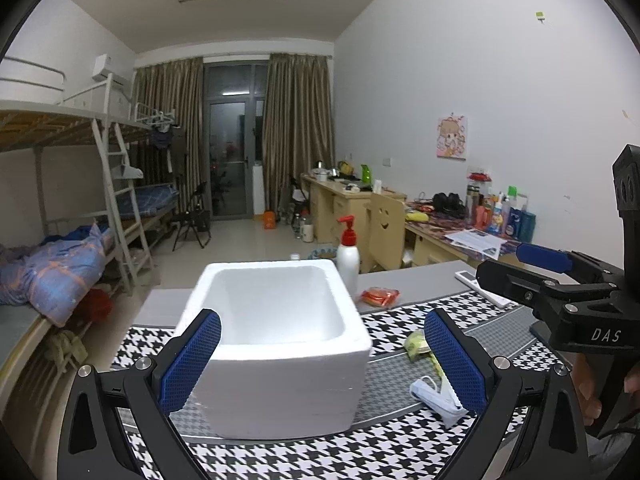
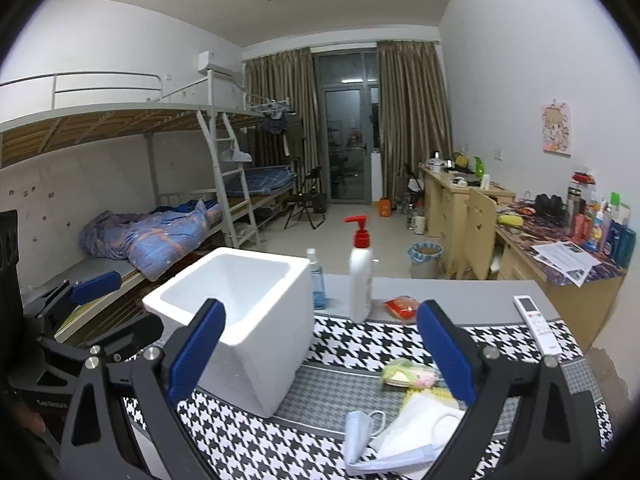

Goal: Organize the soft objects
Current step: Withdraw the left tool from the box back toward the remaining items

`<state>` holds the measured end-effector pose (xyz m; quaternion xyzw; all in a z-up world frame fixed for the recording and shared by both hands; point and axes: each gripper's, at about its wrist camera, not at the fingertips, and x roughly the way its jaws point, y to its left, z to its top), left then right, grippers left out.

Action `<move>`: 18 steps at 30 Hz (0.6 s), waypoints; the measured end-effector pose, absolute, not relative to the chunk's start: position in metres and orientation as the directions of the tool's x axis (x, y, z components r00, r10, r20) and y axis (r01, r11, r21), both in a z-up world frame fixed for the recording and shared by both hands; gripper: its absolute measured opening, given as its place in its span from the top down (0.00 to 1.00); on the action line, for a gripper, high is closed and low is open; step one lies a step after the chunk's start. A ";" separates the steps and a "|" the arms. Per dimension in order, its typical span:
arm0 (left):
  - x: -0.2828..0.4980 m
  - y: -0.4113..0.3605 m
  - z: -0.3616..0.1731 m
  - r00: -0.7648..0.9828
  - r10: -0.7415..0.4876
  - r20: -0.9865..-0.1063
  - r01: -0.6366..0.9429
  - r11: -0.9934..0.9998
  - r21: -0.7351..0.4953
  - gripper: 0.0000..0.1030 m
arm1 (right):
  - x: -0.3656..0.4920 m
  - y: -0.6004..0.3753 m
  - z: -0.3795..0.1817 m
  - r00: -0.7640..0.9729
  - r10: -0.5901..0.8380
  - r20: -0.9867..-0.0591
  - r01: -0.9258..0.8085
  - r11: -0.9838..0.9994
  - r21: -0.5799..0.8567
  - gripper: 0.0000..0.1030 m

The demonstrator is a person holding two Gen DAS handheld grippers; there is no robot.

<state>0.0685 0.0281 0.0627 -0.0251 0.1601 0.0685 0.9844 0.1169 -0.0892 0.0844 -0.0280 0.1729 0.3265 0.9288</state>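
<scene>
An empty white foam box (image 1: 276, 336) (image 2: 240, 320) stands on the houndstooth mat. To its right lie a pale blue face mask (image 2: 384, 436) (image 1: 434, 398), a white mask under it, and a yellow-green soft packet (image 2: 406, 374) (image 1: 416, 344). An orange packet (image 2: 402, 306) (image 1: 379, 295) lies farther back. My left gripper (image 1: 322, 360) is open and empty, straddling the box's near wall. My right gripper (image 2: 320, 356) is open and empty, above the mat between the box and the masks. It also shows in the left wrist view (image 1: 520, 270).
A white pump bottle (image 2: 360, 276) (image 1: 347, 258) with a red top and a blue-liquid bottle (image 2: 316, 280) stand behind the box. A white remote (image 2: 536, 324) lies at the right. The table's far edge (image 2: 440, 280) drops to the floor; bunk beds left, desks right.
</scene>
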 end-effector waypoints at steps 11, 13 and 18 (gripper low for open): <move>0.077 0.013 0.059 0.941 0.075 -0.330 -0.088 0.996 -0.025 0.01 | 0.122 -0.112 0.083 0.757 0.556 -0.343 -0.573 0.818 0.060 0.05; 0.079 0.008 0.058 0.940 0.063 -0.334 -0.076 0.997 -0.025 0.01 | 0.123 -0.117 0.081 0.766 0.542 -0.346 -0.559 0.827 0.058 0.05; 0.084 0.000 0.054 0.938 0.046 -0.344 -0.061 0.998 -0.030 0.01 | 0.127 -0.128 0.076 0.778 0.516 -0.358 -0.532 0.844 0.061 0.05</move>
